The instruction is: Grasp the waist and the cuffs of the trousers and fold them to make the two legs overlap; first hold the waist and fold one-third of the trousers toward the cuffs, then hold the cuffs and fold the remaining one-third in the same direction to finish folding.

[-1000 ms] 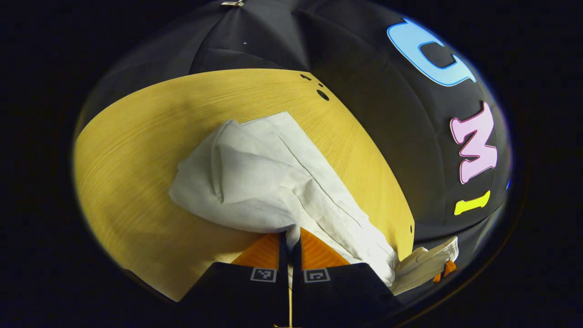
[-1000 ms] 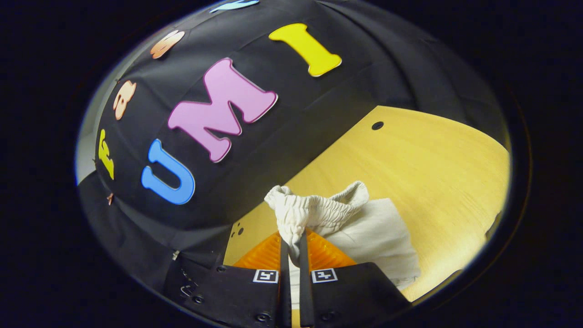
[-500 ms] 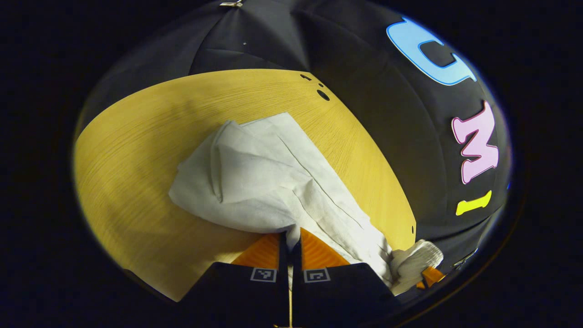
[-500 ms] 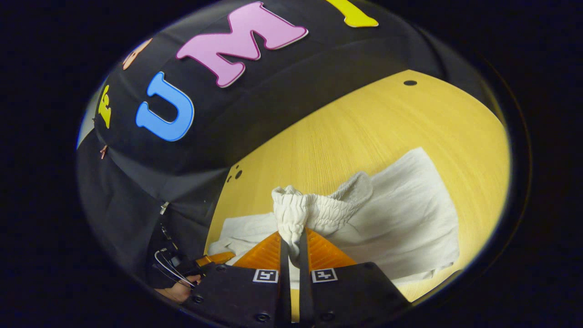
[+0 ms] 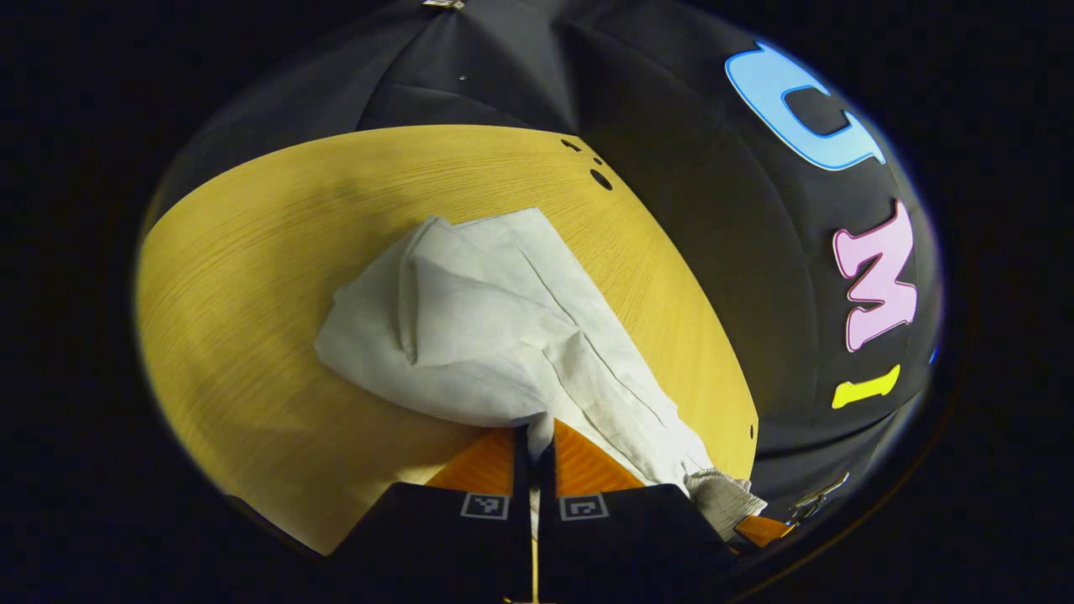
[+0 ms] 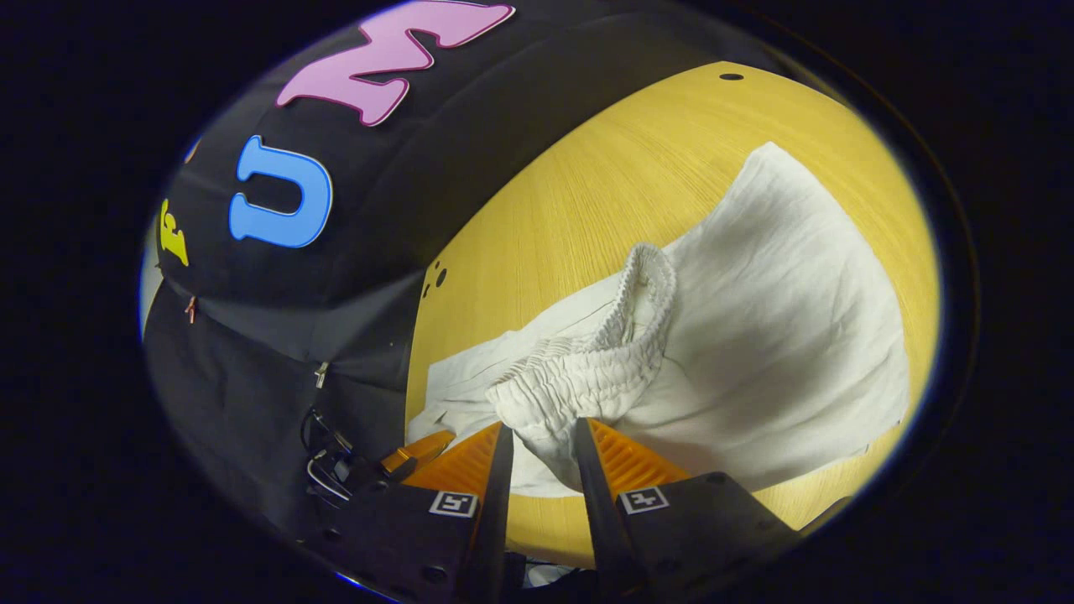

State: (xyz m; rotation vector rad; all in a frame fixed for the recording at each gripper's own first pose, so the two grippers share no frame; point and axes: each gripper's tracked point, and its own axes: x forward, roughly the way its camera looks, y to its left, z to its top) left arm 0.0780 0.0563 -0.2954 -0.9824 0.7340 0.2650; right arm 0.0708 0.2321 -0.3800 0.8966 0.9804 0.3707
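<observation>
White trousers [image 5: 495,335] lie rumpled on the yellow wooden table [image 5: 252,252]. My left gripper [image 5: 534,436] is shut on a fold of the cloth at its near edge. In the left gripper view, the elastic waistband [image 5: 726,497] ends at the lower right beside a finger of the right gripper [image 5: 759,530]. In the right gripper view, my right gripper [image 6: 541,440] stands open low over the table [image 6: 587,193], and the gathered waistband [image 6: 604,361] lies loose between its spread fingers. The trousers [image 6: 780,335] spread to the right. The left gripper's finger [image 6: 415,449] pokes in at lower left.
The black booth wall runs close along the table's far edge. Small holes [image 5: 600,178] mark one table corner and another hole [image 6: 731,76] sits near the far edge. Cables and a clip [image 6: 323,470] hang by the left gripper. Bare wood lies left of the trousers.
The right gripper came down toward the table with the waistband and its fingers spread apart, so the waistband now rests loose. The left gripper kept still, shut on the cloth.
</observation>
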